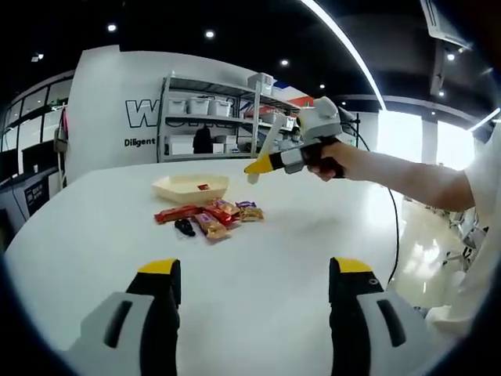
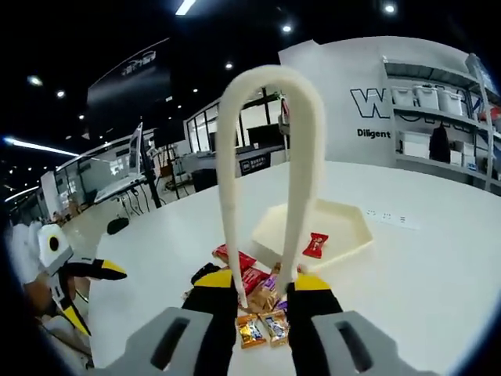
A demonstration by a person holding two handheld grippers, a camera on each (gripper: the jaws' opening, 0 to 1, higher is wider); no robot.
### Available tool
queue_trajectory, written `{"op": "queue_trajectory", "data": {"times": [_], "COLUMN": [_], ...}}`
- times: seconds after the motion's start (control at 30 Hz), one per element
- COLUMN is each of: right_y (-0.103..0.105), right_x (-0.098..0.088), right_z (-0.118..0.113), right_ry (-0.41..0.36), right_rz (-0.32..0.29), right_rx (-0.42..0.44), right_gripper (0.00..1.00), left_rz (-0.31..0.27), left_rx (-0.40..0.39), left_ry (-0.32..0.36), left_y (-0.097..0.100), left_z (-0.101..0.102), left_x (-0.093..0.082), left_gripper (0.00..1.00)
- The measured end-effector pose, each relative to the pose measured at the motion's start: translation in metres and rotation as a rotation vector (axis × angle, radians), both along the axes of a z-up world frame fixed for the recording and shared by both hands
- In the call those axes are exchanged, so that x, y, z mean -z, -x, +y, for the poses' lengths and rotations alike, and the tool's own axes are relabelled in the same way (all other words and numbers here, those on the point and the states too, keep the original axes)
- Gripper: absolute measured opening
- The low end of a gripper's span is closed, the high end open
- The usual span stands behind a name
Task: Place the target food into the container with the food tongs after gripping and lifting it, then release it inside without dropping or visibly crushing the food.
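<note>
A cream tray sits mid-table with one red packet inside it. Just in front of it lies a loose pile of snack packets. My left gripper hovers open and empty over the near table. A person's hand holds my right gripper above the table to the right of the tray. It is shut on cream food tongs. In the right gripper view the tongs rise as a loop from my right gripper. Beyond them lie the pile, the tray and the red packet.
A small black object lies at the pile's near edge. A metal shelf with white bins stands behind the table. The person's arm reaches in from the right. My left gripper shows at the left, open.
</note>
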State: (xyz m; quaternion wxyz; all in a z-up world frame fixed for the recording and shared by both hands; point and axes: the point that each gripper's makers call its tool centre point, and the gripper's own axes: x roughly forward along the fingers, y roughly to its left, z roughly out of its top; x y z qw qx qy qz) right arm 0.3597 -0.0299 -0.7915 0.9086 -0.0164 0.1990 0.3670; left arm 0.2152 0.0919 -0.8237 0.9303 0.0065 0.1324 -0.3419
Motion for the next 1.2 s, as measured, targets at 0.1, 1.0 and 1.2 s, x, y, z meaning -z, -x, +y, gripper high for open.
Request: {"op": "queue_trajectory", "data": {"times": [0.1, 1.0, 1.2], "right_y": [0.006, 0.005, 0.017], "right_x": [0.004, 0.056, 0.055], "right_z": [0.004, 0.010, 0.014], "right_ry": [-0.006, 0.059, 0.032], "right_rz": [0.015, 0.076, 0.101], "right_rx": [-0.020, -0.090, -0.096], "right_gripper": [0.17, 0.19, 0.20], "left_rz": [0.005, -0.013, -0.010], "left_rx": [0.002, -0.015, -0.013], "left_ry": [0.007, -0.011, -0.008], "left_y": [0.002, -0.002, -0.001], "left_z": [-0.003, 0.007, 0.004], "left_x": [0.003, -0.006, -0.005], "left_gripper": [0.76, 0.74, 0.74]}}
